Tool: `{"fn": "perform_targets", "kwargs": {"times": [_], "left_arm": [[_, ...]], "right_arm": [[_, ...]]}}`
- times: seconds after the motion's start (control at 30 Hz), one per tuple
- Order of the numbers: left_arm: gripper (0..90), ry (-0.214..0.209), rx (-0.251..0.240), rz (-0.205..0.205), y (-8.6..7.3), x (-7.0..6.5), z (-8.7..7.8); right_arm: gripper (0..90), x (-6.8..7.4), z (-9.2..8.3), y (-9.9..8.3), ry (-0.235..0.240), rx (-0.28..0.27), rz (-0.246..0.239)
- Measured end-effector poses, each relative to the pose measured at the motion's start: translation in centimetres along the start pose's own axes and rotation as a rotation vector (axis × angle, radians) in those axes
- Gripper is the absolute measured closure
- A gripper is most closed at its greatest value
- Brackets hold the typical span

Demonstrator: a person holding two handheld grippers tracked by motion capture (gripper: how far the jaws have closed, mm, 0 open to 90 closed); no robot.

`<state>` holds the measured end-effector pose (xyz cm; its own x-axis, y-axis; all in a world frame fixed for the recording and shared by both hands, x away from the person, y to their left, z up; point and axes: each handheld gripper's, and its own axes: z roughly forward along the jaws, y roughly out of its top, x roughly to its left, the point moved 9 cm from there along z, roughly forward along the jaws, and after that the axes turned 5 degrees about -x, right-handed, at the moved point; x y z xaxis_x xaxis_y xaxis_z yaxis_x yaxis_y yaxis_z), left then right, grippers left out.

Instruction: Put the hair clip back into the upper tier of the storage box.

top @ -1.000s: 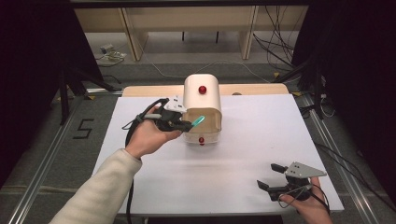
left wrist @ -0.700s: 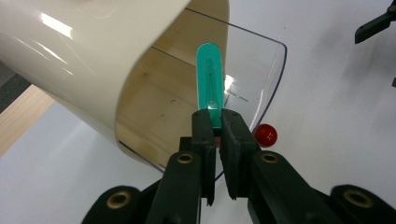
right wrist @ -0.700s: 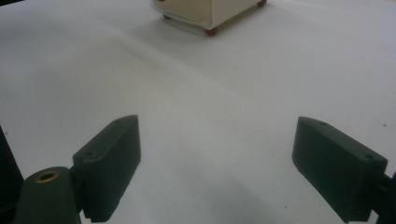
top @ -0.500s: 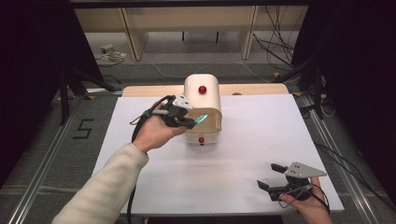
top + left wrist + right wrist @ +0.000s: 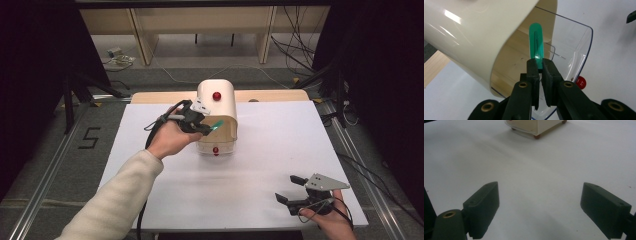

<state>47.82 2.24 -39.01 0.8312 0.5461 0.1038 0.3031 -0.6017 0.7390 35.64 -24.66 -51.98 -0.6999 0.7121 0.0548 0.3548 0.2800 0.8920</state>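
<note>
A cream box [image 5: 217,107] with a rounded top and a red knob [image 5: 216,95] stands at the middle back of the white table [image 5: 260,150]. Its clear lid [image 5: 574,50], with a second red knob [image 5: 581,82], hangs open at the front. My left gripper [image 5: 202,127] is shut on a flat green strip [image 5: 537,42], whose tip points into the box's opening [image 5: 524,57]. Seen from above, the green strip [image 5: 217,125] lies at the box's front left edge. My right gripper [image 5: 286,188] rests open near the table's front right, with nothing between its jaws.
The box's small brown feet [image 5: 537,136] show far ahead of the right gripper [image 5: 541,200]. A wooden board [image 5: 270,95] lies under the table's back edge. Shelving legs and cables sit on the floor behind.
My left gripper has moved a little to the right and away from me with the green strip, bringing its tip closer into the box's opening. The right gripper has not moved.
</note>
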Motion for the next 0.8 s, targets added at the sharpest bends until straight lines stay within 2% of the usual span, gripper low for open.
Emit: {"fn": "perform_targets", "kwargs": {"times": [0.3,0.6,0.7,0.8], "left_arm": [[84.2,0.013,0.013,0.011,0.1,0.3,0.9],[84.1,0.004,0.031,0.019,0.1,0.2,1.6],[83.9,-0.003,0.029,0.033,0.1,0.1,1.8],[80.5,0.009,0.024,0.062,0.1,0.2,2.1]], "right_arm": [[16.5,0.0,0.0,0.0,0.001,0.0,-0.001],[16.5,0.0,0.0,0.0,0.002,-0.001,-0.001],[16.4,0.0,0.0,0.0,0.003,0.0,-0.002],[16.5,0.0,0.0,0.0,0.002,0.001,-0.002]]}}
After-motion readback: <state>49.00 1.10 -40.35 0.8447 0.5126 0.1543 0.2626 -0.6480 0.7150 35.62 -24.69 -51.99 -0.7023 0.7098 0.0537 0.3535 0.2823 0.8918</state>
